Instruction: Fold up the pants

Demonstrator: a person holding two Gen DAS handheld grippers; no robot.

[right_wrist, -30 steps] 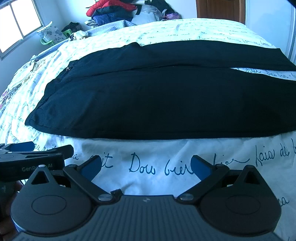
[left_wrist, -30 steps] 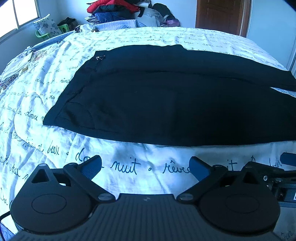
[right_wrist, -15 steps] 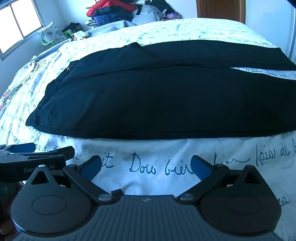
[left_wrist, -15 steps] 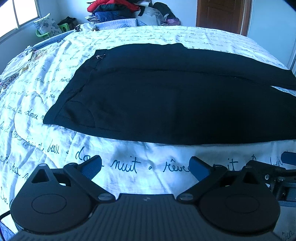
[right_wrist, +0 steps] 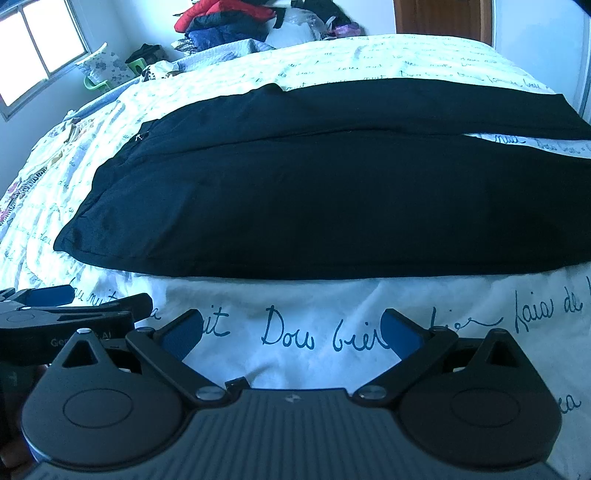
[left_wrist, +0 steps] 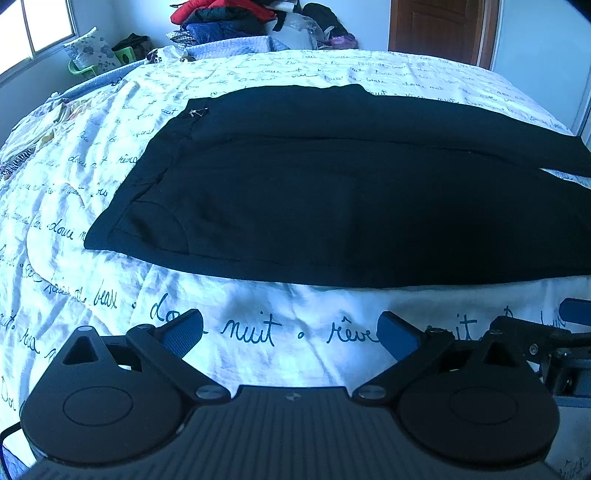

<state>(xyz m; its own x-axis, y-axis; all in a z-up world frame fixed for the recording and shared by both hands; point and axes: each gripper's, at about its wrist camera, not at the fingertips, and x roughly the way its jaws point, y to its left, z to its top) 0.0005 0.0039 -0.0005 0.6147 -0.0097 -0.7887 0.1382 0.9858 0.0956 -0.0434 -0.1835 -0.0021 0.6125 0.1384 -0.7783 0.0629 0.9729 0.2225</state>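
Black pants lie flat on the bed, waistband to the left, both legs running to the right; they also show in the right wrist view. My left gripper is open and empty, hovering over the bedspread just short of the pants' near edge. My right gripper is open and empty, also just short of the near edge, to the right of the left one. The left gripper shows at the lower left of the right wrist view. The leg ends run out of view to the right.
The bed has a white bedspread with blue script. A pile of clothes lies at the far side. A window is at the left and a wooden door at the far right.
Both grippers have stayed open and almost still. The right wrist view has shifted a little, with the pants' near edge now slightly farther off.
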